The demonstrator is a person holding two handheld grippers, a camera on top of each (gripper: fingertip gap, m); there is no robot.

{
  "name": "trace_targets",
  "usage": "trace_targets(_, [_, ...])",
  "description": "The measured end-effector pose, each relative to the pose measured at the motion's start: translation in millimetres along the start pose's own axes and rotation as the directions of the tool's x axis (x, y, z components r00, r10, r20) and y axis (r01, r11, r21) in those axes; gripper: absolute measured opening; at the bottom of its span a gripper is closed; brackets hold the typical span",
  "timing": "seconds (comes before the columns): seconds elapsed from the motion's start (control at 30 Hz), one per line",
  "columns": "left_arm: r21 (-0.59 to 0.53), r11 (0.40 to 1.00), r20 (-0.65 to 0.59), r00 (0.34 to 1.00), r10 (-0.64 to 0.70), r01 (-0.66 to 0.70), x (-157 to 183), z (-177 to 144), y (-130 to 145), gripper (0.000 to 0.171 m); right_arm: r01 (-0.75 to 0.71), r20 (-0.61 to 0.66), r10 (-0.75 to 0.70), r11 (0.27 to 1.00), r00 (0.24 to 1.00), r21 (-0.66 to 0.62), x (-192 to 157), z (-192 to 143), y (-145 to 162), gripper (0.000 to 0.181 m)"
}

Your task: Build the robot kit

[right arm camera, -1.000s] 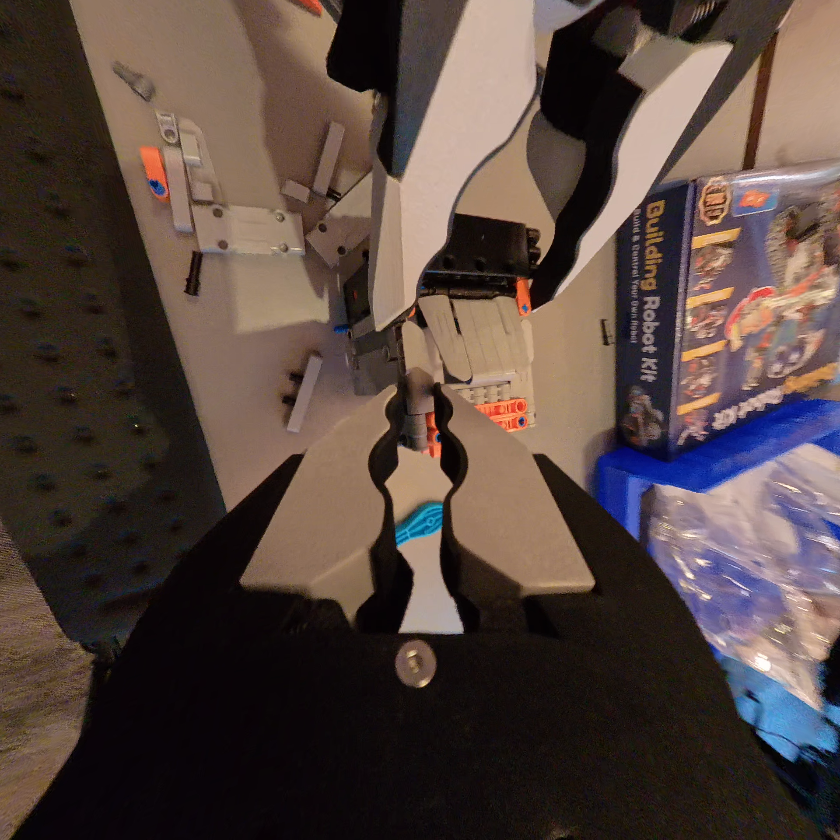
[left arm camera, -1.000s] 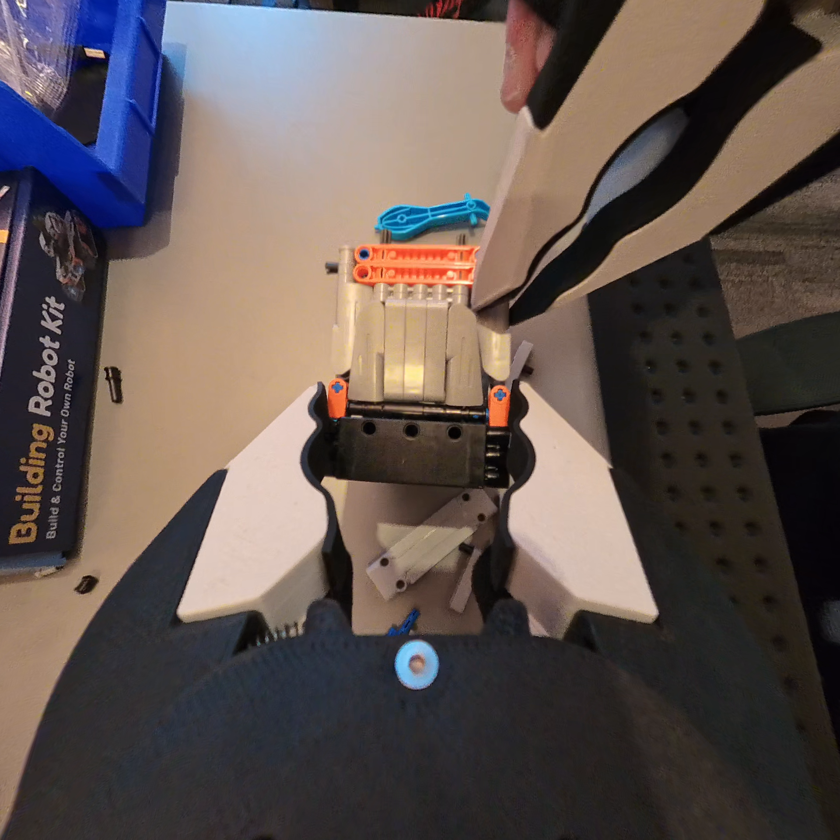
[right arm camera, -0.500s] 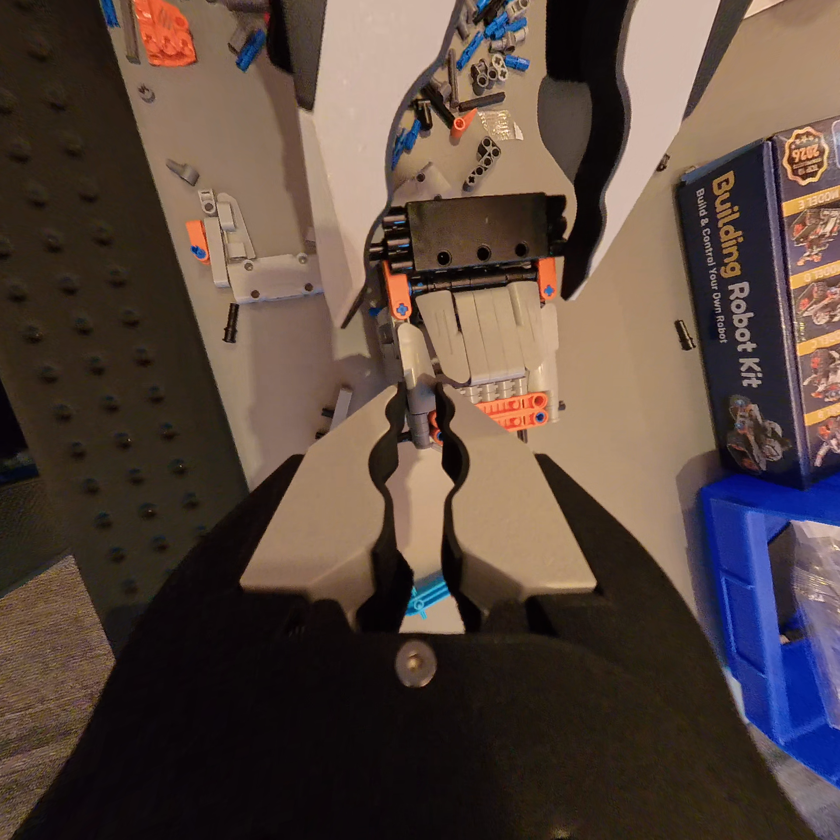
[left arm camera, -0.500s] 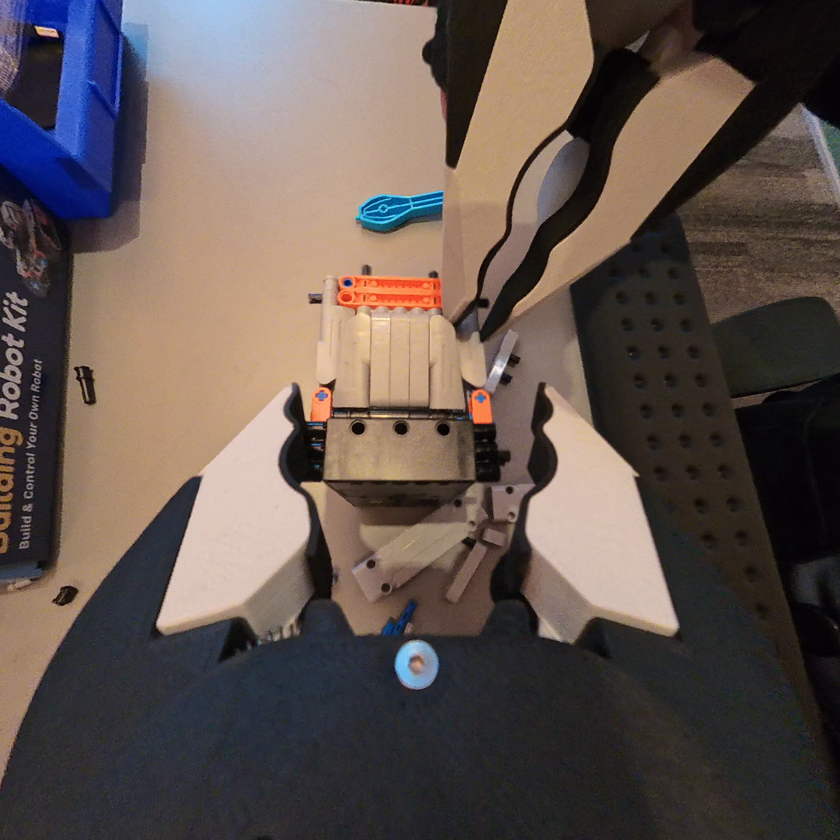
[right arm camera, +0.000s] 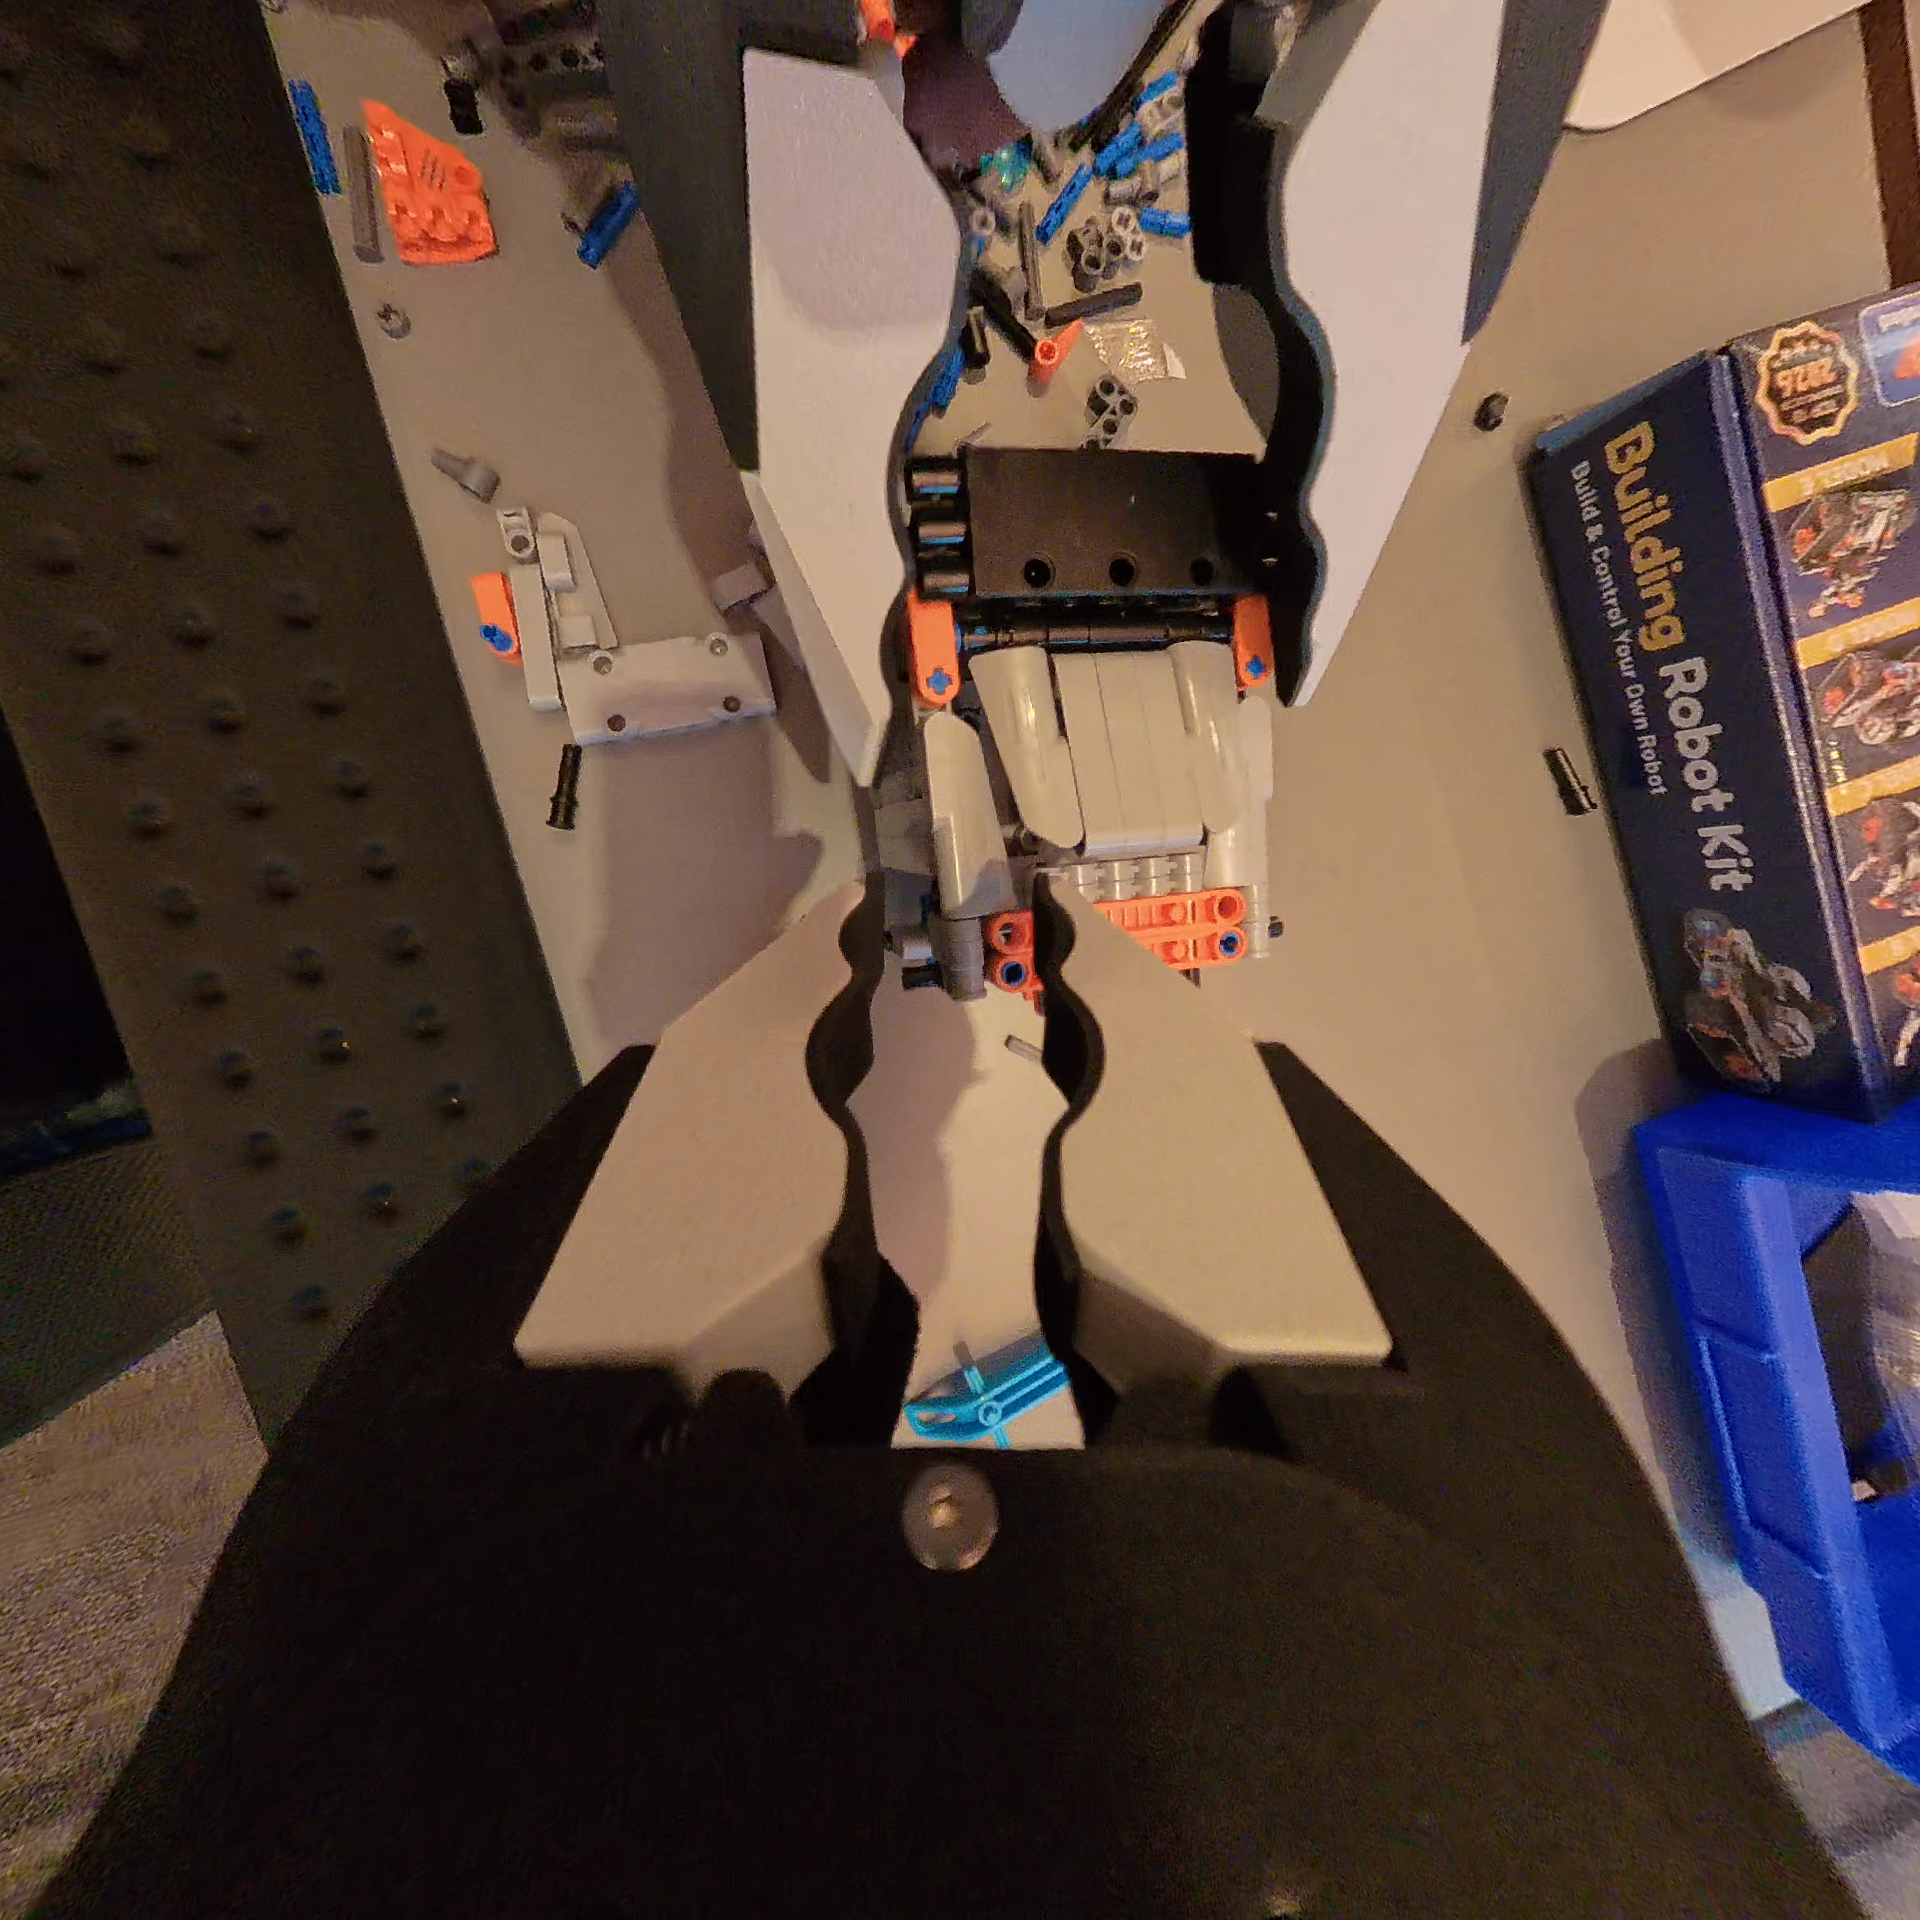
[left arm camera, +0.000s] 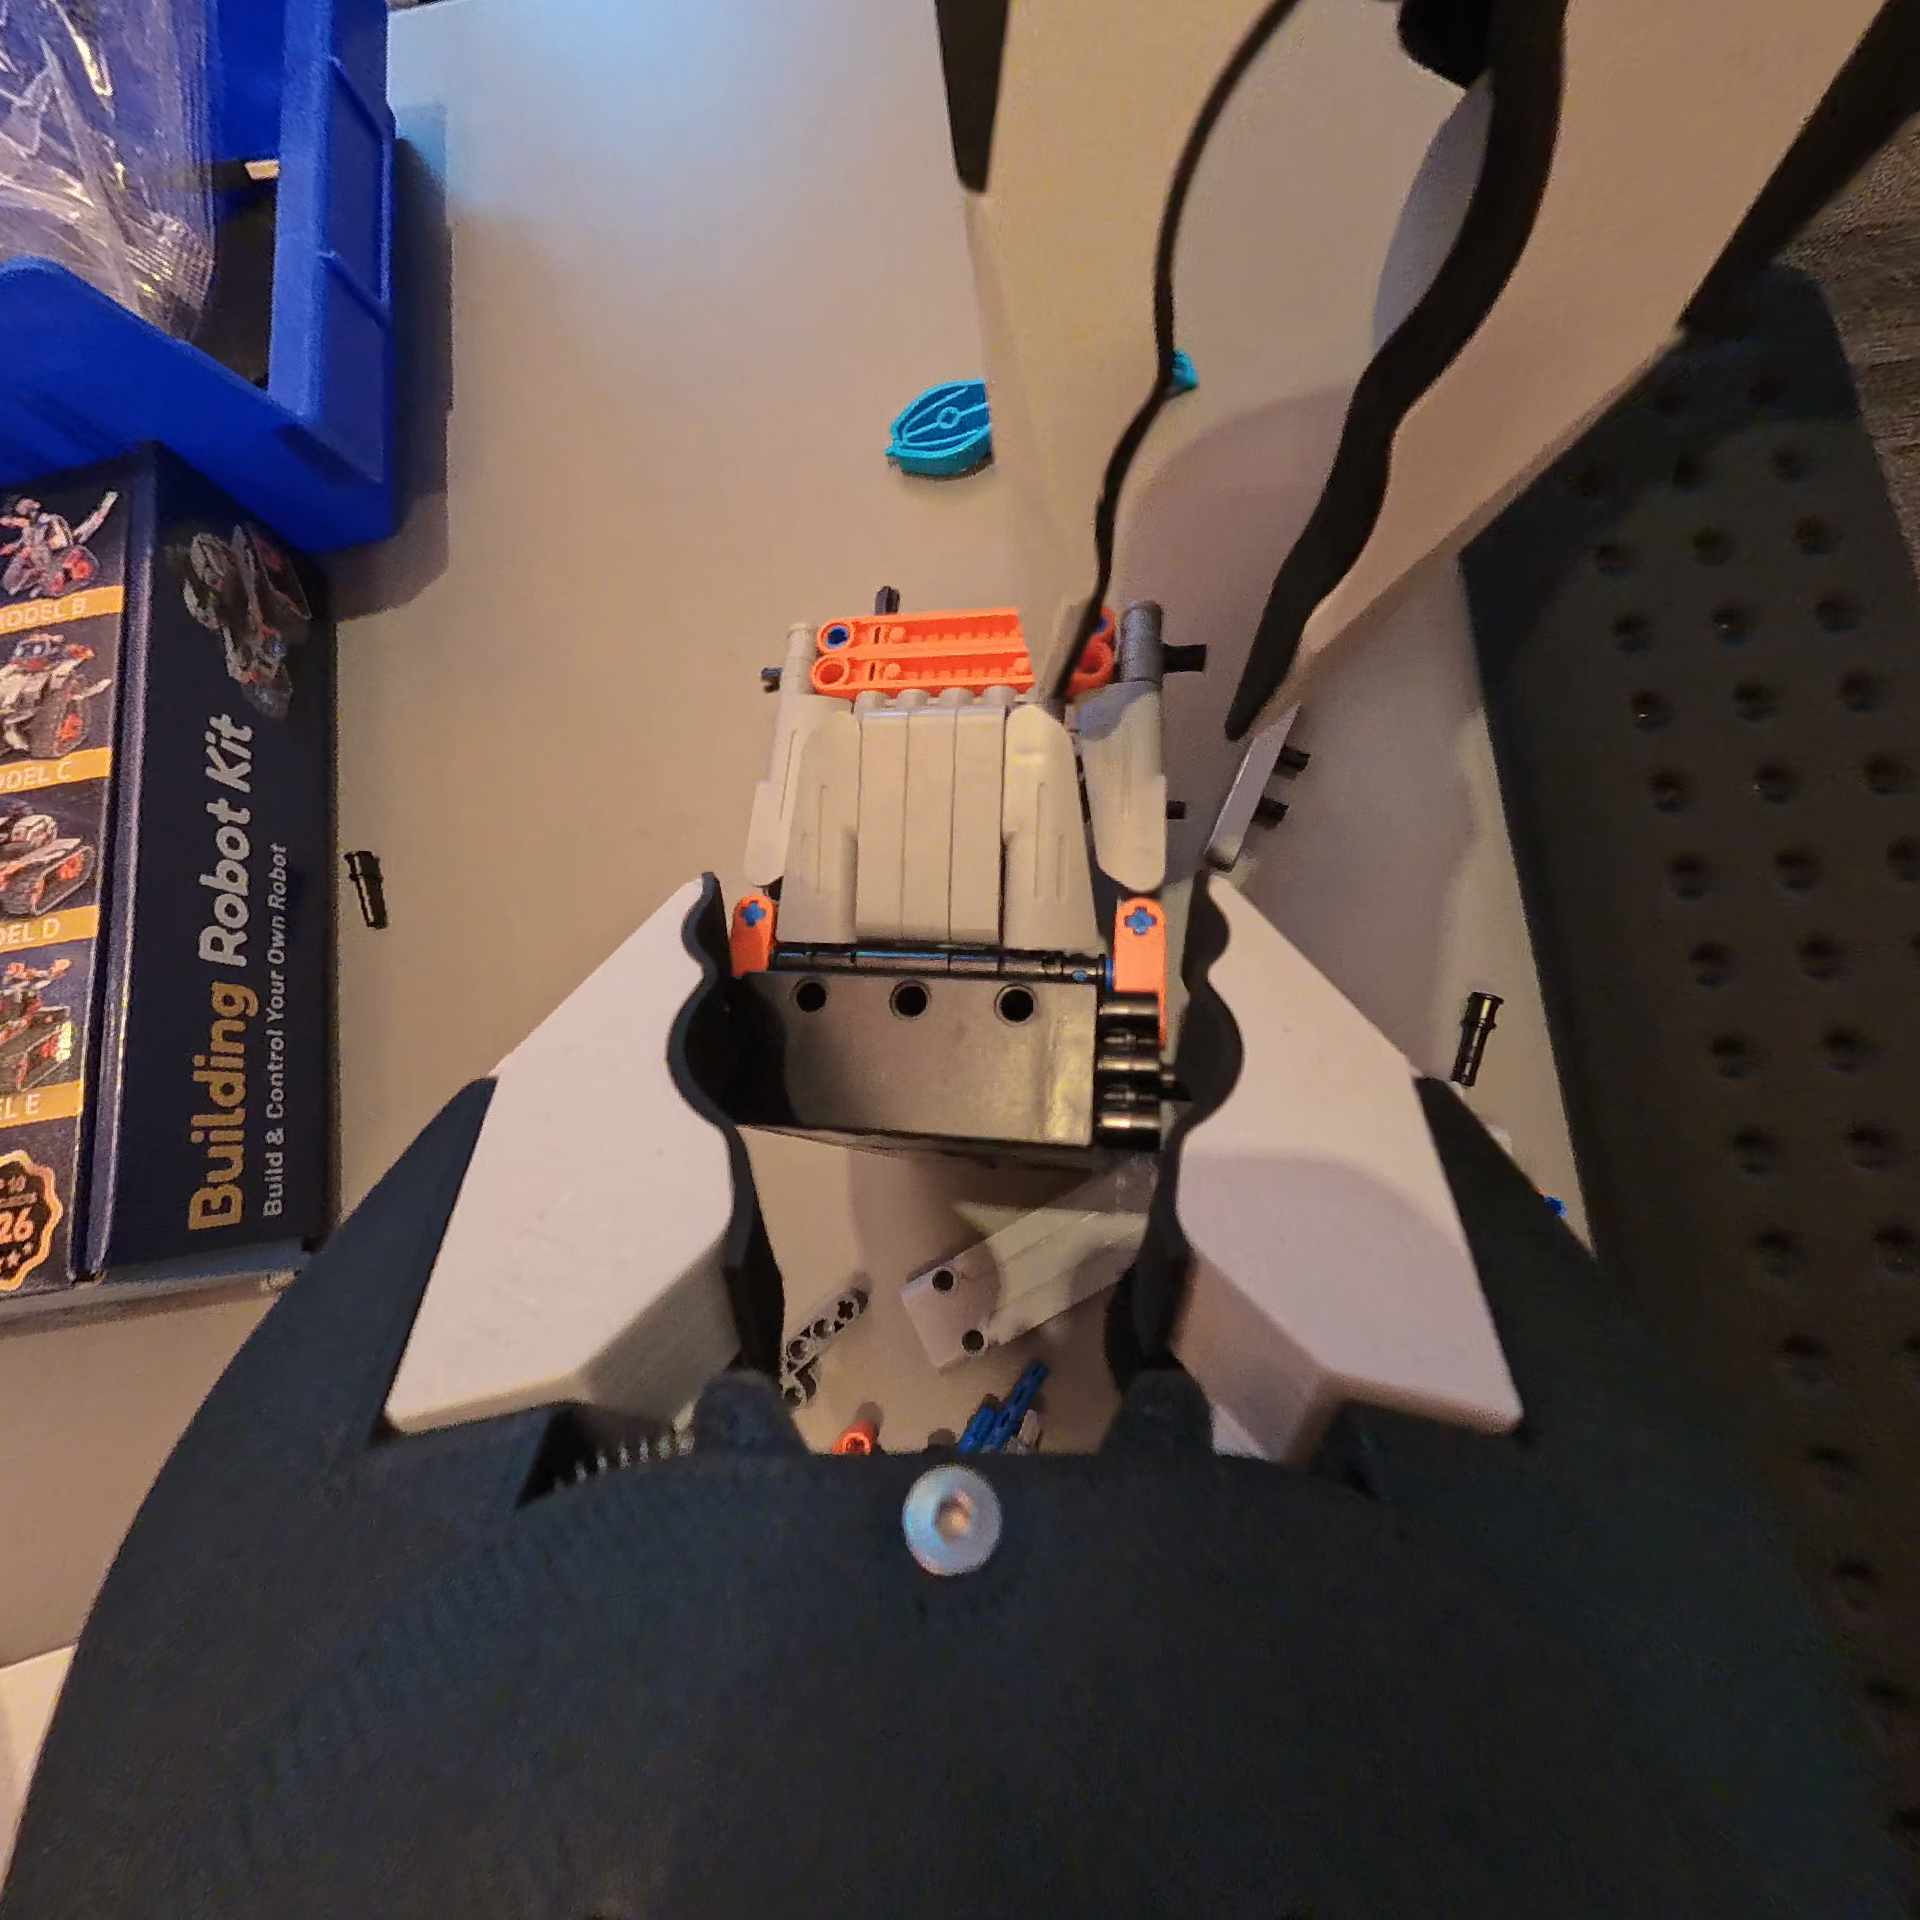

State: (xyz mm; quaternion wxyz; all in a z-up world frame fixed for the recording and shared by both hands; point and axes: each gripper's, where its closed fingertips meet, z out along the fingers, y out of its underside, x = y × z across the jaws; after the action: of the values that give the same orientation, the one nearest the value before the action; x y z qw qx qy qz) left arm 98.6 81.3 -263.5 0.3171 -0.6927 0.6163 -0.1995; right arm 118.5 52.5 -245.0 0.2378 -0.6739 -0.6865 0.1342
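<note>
Brick model (left arm camera: 940, 914) is sitting on the table (left arm camera: 644, 312), partly assembled; left gripper (left arm camera: 951, 997) is clamping its black block, right gripper (right arm camera: 951, 935) is standing half-open around the corner pieces.

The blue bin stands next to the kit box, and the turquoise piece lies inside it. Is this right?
Not quite. The turquoise piece lies on the table, outside the blue bin, as the left wrist view shows. The bin does stand next to the kit box.

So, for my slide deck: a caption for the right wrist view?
Right gripper open at the orange end of a brick model on the table.
</note>
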Motion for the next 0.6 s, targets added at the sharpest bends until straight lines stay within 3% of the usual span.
trace_targets(0.13, [0.0,1.0,-0.013,1.0,-0.003,0.003,0.4,0.9,1.0,0.097,-0.008,-0.001,0.008,1.0,1.0,0.002,2.2,0.7,5.0,0.031])
trace_targets(0.47, [-0.089,0.996,-0.009,1.0,0.024,-0.024,2.3,20.4,7.0,0.12,0.021,0.009,-0.021,1.0,1.0,0.02,-4.4,10.6,6.2,0.011])
trace_targets(0.6, [-0.105,0.994,-0.029,1.0,-0.001,-0.002,3.4,28.5,9.5,0.118,0.023,0.003,-0.023,0.999,1.0,0.039,-6.3,12.7,4.9,0.009])
